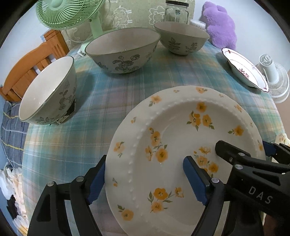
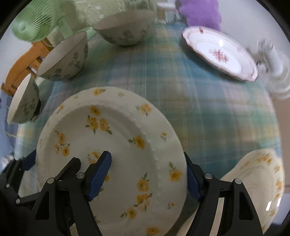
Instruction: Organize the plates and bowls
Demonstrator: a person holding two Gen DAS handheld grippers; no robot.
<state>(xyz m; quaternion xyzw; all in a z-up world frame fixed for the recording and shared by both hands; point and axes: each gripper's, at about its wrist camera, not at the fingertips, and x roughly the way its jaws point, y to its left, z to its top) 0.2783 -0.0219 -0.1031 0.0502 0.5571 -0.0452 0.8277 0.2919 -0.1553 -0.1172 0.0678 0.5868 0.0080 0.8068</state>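
Note:
A white plate with yellow flowers lies between both grippers over the plaid tablecloth. My left gripper is open and straddles its left rim, one blue pad outside the edge, the other over the well. My right gripper is open and straddles the right rim the same way. Neither pair of pads clamps the plate. Whether the plate rests on the cloth I cannot tell. Three grey-green floral bowls stand at the back and left. A pink-flowered plate lies at the back right.
A second yellow-flowered plate sits at the near right table edge. A green fan, a glass jar and a purple plush line the back. A white fan stands off the right edge, a wooden chair at the left.

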